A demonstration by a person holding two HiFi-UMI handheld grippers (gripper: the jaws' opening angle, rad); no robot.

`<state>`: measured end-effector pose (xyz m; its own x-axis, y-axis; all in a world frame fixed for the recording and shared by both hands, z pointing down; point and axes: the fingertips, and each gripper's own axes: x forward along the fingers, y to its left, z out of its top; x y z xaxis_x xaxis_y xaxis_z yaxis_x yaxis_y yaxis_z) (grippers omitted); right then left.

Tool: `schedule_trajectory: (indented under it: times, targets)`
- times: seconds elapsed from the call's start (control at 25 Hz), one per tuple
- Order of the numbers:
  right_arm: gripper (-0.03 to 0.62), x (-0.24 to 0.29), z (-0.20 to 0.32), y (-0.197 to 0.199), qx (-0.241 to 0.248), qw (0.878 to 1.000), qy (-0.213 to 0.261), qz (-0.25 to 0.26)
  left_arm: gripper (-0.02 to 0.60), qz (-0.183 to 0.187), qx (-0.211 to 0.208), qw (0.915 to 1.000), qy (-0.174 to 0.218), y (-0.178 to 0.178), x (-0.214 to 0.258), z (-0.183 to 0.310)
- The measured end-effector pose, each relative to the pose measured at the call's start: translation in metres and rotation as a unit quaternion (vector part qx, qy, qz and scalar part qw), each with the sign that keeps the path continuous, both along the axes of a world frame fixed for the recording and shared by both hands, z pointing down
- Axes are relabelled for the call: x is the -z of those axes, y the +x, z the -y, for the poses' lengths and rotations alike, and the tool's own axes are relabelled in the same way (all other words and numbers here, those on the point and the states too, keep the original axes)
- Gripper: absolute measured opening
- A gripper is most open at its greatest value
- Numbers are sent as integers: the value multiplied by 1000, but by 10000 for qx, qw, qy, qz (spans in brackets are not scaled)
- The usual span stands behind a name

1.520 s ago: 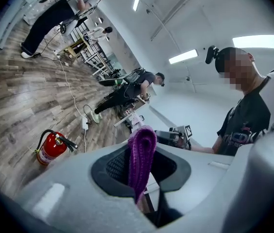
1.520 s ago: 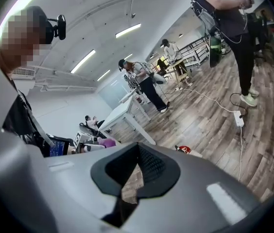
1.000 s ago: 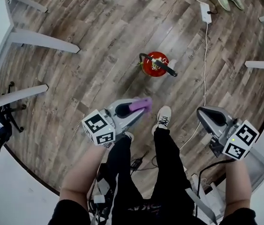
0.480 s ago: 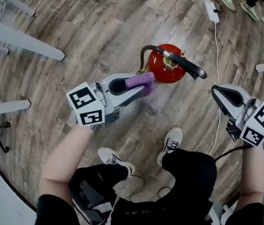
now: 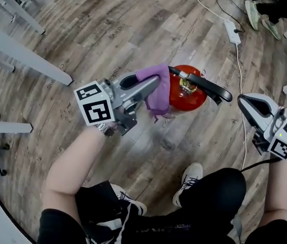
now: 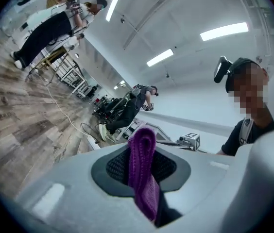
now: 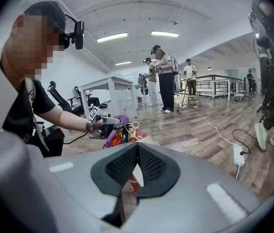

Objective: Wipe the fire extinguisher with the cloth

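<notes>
Wood floor [image 5: 133, 34] holds fire extinguisher [image 5: 190, 94]; left tongs [image 6: 143, 165] clamp purple cloth [image 5: 158, 88], right tongs [image 7: 136, 165] closed empty.

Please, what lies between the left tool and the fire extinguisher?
The purple cloth, clamped in the left tool, hangs between it and the red fire extinguisher. The head view shows this; whether they touch cannot be told.

Head view looks steeply down; right gripper view, nearer the floor, shares its fire extinguisher [image 5: 183, 99].
</notes>
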<state>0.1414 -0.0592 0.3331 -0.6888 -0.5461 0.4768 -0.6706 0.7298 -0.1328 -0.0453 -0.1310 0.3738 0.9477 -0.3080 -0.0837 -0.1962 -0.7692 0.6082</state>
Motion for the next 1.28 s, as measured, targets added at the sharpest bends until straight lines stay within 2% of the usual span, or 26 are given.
schedule_trajectory:
  times: [0.12,0.2,0.28,0.4,0.56,0.72,0.8,0.96,1.08,1.16,1.28]
  targets:
    - [5,-10,6,1,17,10000,-37,88,71,-327,199,9980,-504,-2,-18,6]
    - [5,-19,12,4,-43,9998,-48,198,71,-559,416,9951,-707,-6,-30,11]
    - [5,-30,17,6,-105,9994,-70,333,71,-585,731,9917,-876,-11,-52,15]
    - [5,-50,19,12,-188,9984,-173,514,71,-147,1205,9837,-1324,-14,-116,11]
    - [5,-87,13,27,-474,9951,-446,740,71,382,1678,9619,-2123,-20,-219,-3]
    - [5,-117,4,40,-668,9916,-726,836,71,1251,1716,9338,-2879,-18,-327,-27]
    - [5,-129,-1,44,-734,9898,-845,878,72,1482,1728,9253,-3034,-17,-361,-33]
    - [5,-144,-9,48,-823,9875,-1018,873,72,1037,1984,9208,-3194,-15,-367,-30]
    - [5,-145,-10,46,-850,9870,-1027,902,72,1002,1862,9188,-3335,-13,-361,-34]
    - [5,-139,-10,42,-853,9872,-962,945,72,976,1615,9239,-3328,-10,-348,-38]
    - [5,-129,-10,39,-862,9883,-825,954,72,662,1140,9392,-3171,-3,-305,-41]
